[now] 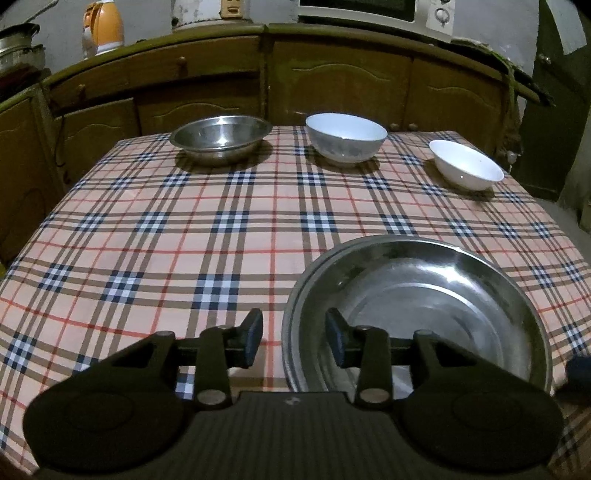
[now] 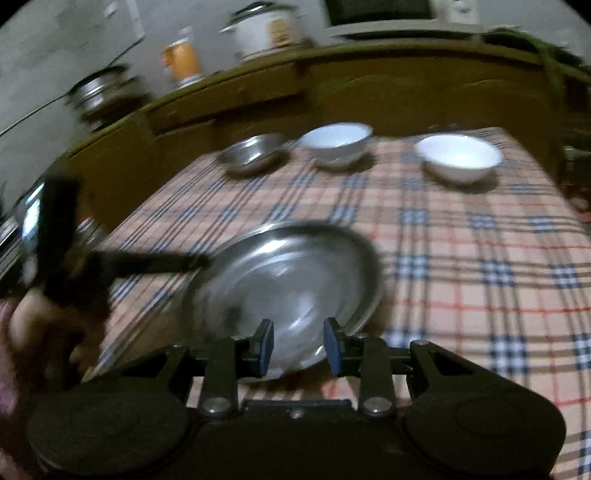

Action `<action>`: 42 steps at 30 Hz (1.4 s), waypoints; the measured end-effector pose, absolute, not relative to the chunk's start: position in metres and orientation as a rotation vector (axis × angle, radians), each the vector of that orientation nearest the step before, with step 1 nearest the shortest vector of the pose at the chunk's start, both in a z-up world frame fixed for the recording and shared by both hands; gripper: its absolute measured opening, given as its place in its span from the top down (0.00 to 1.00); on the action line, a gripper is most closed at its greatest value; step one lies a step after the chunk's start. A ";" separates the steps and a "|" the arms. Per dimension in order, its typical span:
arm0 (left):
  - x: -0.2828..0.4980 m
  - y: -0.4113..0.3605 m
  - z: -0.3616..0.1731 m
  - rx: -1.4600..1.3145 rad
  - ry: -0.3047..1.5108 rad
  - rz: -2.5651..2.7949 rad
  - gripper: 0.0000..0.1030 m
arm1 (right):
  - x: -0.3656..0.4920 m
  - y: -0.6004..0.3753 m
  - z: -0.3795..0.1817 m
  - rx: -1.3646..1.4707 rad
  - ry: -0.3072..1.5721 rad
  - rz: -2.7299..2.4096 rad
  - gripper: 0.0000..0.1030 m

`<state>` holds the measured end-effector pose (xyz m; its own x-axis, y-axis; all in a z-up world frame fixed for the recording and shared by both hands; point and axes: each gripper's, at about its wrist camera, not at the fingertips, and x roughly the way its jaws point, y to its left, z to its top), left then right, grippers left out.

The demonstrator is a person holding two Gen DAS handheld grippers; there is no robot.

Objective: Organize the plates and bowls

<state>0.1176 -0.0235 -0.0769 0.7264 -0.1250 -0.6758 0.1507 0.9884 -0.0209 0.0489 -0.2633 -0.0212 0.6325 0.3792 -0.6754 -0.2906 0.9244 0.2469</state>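
Note:
A large steel plate (image 1: 424, 295) lies on the checked tablecloth (image 1: 166, 240) near the front; it also shows, blurred, in the right wrist view (image 2: 288, 269). At the far edge stand a small steel bowl (image 1: 221, 137) (image 2: 251, 151), a big white bowl (image 1: 346, 136) (image 2: 334, 142) and a smaller white bowl (image 1: 466, 164) (image 2: 458, 157). My left gripper (image 1: 294, 341) is open, straddling the plate's left rim. My right gripper (image 2: 298, 350) is open over the plate's near rim. The left gripper (image 2: 66, 258) shows as a dark blur at the left.
Wooden cabinets (image 1: 332, 81) run behind the table. On the counter stand an orange jug (image 1: 105, 27), a rice cooker (image 2: 264, 27) and steel pots (image 1: 18, 44). A microwave (image 1: 369, 9) sits at the back right. The right wrist view is motion-blurred.

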 end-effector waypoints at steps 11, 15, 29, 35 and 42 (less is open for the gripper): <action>0.114 -0.020 -0.077 0.036 0.751 -0.147 0.58 | 0.052 -0.237 -0.051 -0.007 0.877 0.365 0.62; 0.114 -0.015 -0.075 0.036 0.744 -0.143 0.54 | 0.049 -0.245 -0.048 0.017 0.878 0.393 0.62; 0.130 -0.008 -0.092 0.030 0.804 -0.096 0.35 | 0.089 -0.285 -0.054 0.224 0.821 0.184 0.41; 0.138 -0.013 -0.101 0.061 0.821 -0.128 0.34 | 0.113 -0.283 -0.077 0.282 0.854 0.153 0.40; 0.142 -0.032 -0.100 0.106 0.819 -0.194 0.61 | 0.124 -0.277 -0.081 0.321 0.844 0.166 0.74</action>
